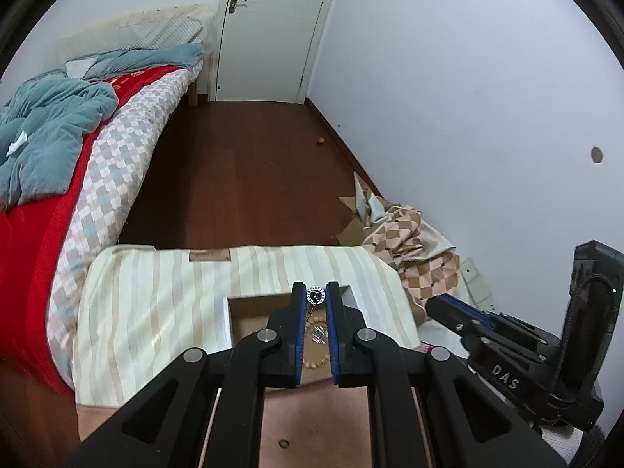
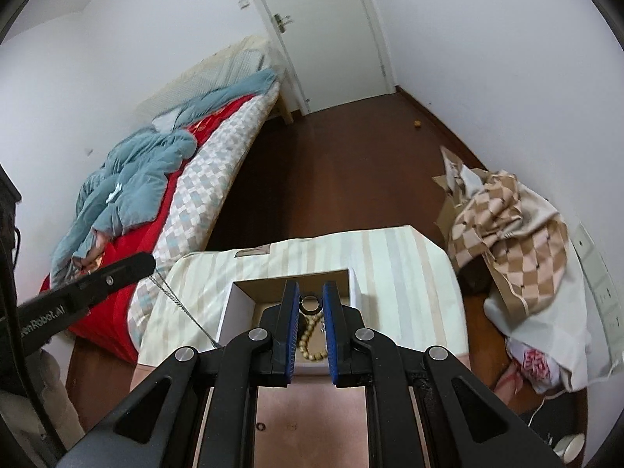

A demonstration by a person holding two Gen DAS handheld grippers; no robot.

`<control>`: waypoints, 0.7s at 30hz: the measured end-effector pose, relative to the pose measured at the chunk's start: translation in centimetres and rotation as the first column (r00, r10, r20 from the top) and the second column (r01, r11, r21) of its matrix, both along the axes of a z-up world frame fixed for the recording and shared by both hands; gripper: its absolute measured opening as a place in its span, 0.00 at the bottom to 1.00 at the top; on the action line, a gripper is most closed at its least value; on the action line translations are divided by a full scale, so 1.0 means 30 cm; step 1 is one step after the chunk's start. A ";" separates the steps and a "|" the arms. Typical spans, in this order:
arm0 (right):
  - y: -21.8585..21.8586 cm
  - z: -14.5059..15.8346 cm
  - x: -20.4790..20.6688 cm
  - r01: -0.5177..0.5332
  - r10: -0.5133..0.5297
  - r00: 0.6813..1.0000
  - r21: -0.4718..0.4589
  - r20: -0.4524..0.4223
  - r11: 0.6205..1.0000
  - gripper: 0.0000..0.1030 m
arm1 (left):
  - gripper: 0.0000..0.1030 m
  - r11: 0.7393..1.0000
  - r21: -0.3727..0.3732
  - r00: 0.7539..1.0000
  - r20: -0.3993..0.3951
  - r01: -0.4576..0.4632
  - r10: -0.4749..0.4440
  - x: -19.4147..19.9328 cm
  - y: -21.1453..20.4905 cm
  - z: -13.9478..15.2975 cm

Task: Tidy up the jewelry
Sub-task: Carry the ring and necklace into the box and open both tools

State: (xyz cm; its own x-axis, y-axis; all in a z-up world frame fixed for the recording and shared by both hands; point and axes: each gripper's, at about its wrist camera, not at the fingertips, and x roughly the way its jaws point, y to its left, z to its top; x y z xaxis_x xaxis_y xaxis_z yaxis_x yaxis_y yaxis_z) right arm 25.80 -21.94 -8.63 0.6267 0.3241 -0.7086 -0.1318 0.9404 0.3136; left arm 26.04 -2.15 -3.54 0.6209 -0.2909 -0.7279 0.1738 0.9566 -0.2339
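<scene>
Gripping a round silver pendant on a chain [image 1: 315, 295], the left gripper [image 1: 315, 292] should lower it slowly into the open cardboard box [image 1: 249, 314] at lower centre, while the right gripper [image 2: 311, 300], clamped on a dark ring [image 2: 310, 303], keeps clear.

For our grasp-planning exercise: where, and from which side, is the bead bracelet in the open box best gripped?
Come straight down from above: the walls of the box block any side approach. The bead bracelet seems to lie flat as a loop, so pinch across one strand of its near arc, one finger inside, one outside. The right gripper holds a ring; empty it first.
</scene>
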 end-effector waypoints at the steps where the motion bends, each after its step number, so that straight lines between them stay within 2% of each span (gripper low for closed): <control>1: 0.011 -0.009 0.025 -0.009 0.009 1.000 -0.004 -0.011 1.000 0.13 | 0.07 1.000 0.004 1.000 -0.006 -0.002 0.002 0.018 0.001 -0.007; 6: 0.055 -0.100 0.159 -0.067 0.065 0.993 -0.018 -0.099 0.998 0.13 | 0.07 0.998 0.055 0.999 -0.048 -0.017 0.020 0.098 0.011 -0.094; 10: 0.089 -0.212 0.262 -0.109 0.104 0.975 -0.012 -0.196 0.994 0.13 | 0.07 0.996 0.081 0.993 -0.107 -0.038 0.046 0.171 0.038 -0.190; 16: 0.152 -0.347 0.381 -0.172 0.147 0.945 -0.063 -0.293 0.983 0.13 | 0.07 0.993 0.107 0.977 -0.197 -0.055 0.075 0.254 0.075 -0.316; 21: 0.189 -0.422 0.440 -0.210 0.162 0.921 -0.099 -0.354 0.973 0.13 | 0.12 0.986 0.145 0.960 -0.254 -0.084 0.119 0.272 0.081 -0.372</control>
